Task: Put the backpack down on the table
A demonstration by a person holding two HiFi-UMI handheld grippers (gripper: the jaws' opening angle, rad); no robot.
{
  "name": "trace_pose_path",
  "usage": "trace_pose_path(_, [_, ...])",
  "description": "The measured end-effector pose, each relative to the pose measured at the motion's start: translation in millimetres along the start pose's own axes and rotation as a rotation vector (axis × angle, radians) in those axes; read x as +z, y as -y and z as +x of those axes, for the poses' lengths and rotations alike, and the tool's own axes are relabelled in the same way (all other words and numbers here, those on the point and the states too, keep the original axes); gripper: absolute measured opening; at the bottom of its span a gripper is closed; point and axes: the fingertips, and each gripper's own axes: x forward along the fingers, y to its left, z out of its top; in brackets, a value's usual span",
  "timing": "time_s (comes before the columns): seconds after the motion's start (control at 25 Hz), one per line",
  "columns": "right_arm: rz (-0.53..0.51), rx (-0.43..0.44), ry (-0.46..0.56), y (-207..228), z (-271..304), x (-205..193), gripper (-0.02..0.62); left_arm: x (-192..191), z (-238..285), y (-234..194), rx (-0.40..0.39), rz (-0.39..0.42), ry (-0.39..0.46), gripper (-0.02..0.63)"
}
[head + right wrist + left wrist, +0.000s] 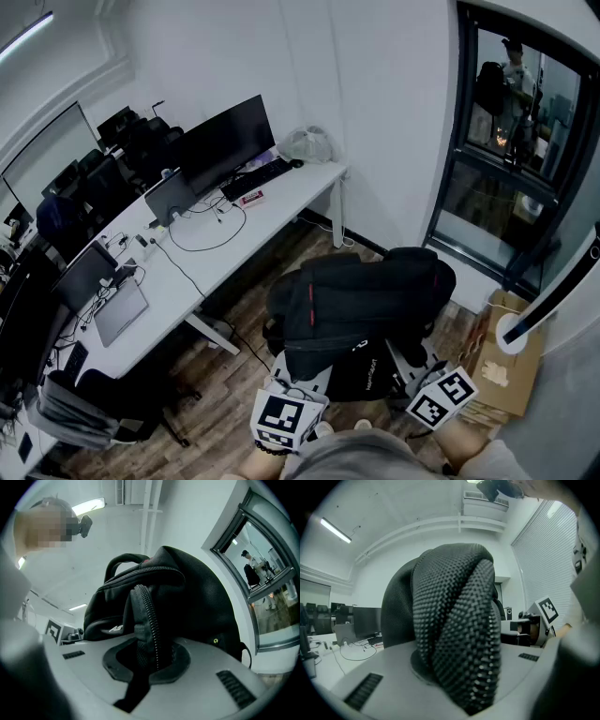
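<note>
A long white table (281,211) is carried on white legs over a wood-plank floor (234,394). At its far end a crumpled white bag (307,143) is laid. Near the bag a black keyboard (255,178) is placed in front of a large dark monitor (225,141), and a small red-and-white item (251,198) is seen just beside the keyboard. A black cable (202,250) is looped across the bare middle of the top. Further along, an open laptop (171,195) is stood, and a closed grey laptop (120,311) is laid flat toward the near end. On the floor, a cardboard box (506,361) is set by the glass door, and an office chair (89,408) is parked at the table's near end.
</note>
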Motion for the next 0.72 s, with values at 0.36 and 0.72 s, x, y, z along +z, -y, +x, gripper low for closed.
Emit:
trace_pose_path(0.36, [0.020, 0.026, 0.009, 12, -14, 10, 0.031, 5, 9, 18, 0.015, 0.007, -0.006, 0.057])
trace_pose_path(0.72, [0.013, 0.058, 0.008, 34, -30, 21, 0.031, 7, 27, 41, 0.036, 0.006, 0.001, 0.057])
